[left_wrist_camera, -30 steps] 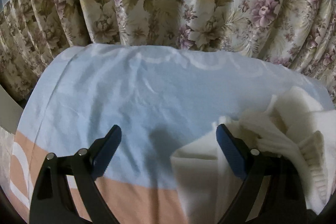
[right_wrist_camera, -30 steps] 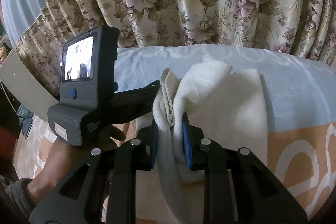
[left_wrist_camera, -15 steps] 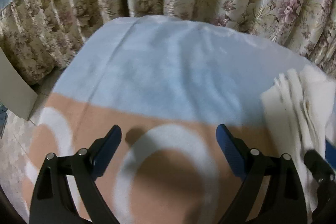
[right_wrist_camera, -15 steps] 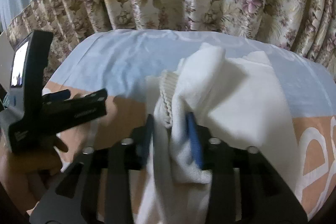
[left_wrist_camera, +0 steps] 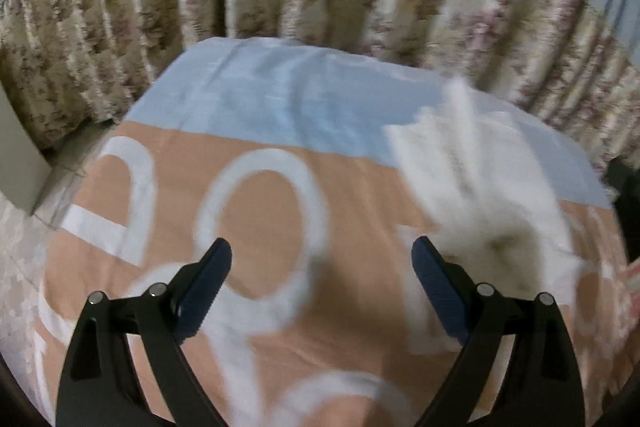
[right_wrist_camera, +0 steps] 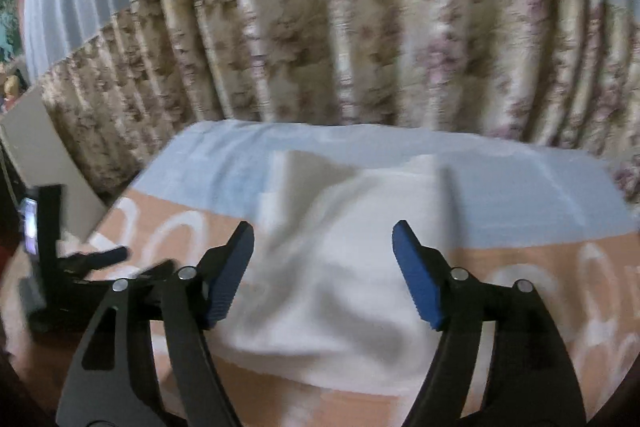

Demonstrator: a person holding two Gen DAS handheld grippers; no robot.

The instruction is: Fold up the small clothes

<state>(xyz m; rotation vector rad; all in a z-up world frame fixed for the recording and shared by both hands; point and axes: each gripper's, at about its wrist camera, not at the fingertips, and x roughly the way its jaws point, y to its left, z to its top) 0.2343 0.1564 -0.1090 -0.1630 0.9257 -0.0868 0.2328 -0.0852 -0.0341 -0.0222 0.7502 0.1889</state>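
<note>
We've just let go: the right gripper (right_wrist_camera: 322,273), which a second ago was clamped on a bunched fold of the white garment (right_wrist_camera: 340,267), now hangs with its jaws spread wide and nothing between them, and the garment lies on its own on the bedsheet (right_wrist_camera: 520,187), straddling the line where the sheet's blue band meets its peach band. Half a second back the cloth was still pinched and lifted in that gripper; now it sits slumped below it, with a raised flap on its far left side, so we'd call it dropped rather than neatly laid. Both views are smeared with motion, so fold quality is hard to judge. The left gripper (left_wrist_camera: 322,287) is also spread and empty, as in both earlier frames, but it has swung: a second ago it was up against the garment's left edge over the blue band, now it hovers over the peach band with its white ring print, the garment (left_wrist_camera: 480,195) just right of its right finger. From the right wrist view we see the left tool (right_wrist_camera: 60,267) off to the garment's left, well apart. We judge this fold pass finished, with a tidy-up or the next fold to follow. The floral curtain (right_wrist_camera: 320,47) hangs behind the bed.
</note>
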